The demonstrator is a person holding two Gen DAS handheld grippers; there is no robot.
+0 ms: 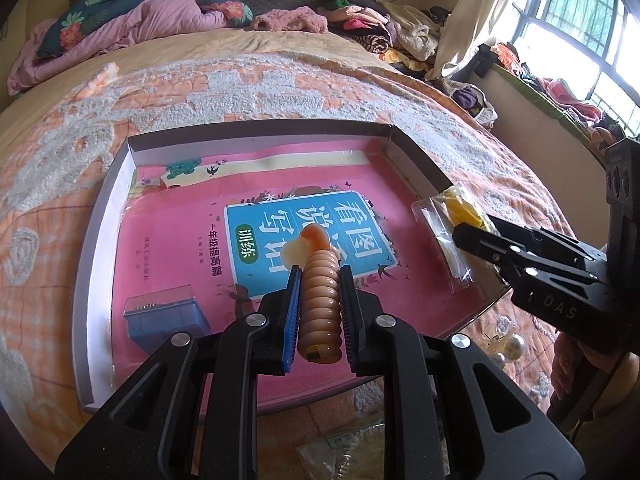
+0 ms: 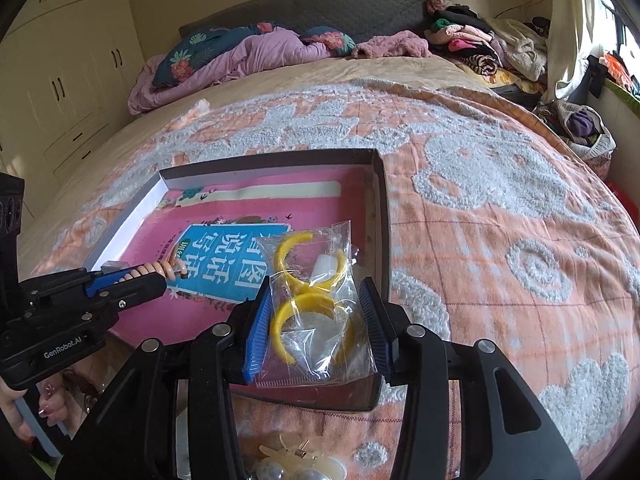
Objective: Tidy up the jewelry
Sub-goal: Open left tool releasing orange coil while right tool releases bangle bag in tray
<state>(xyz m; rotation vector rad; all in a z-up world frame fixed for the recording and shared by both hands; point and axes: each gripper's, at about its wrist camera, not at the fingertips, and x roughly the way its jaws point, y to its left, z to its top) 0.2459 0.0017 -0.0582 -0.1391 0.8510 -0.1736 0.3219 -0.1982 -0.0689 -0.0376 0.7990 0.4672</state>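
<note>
Left gripper (image 1: 320, 280) is clamped narrow on a ribbed peach hair clip (image 1: 322, 300) — held above the pink book (image 1: 180, 240) lining the shallow box (image 1: 108, 208), evidently for deposit there. Right gripper (image 2: 316, 324) has a clear bag of yellow bangles (image 2: 312, 304) between its jaws, over the box's near corner; whether the pads press cannot be told. Pearl pieces (image 2: 288, 472) lie on the bedspread (image 2: 500, 220) below it — unsorted.

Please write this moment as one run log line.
left gripper: shut on beaded bracelet | right gripper: around bag of yellow rings, grip unclear | both over shallow box
</note>
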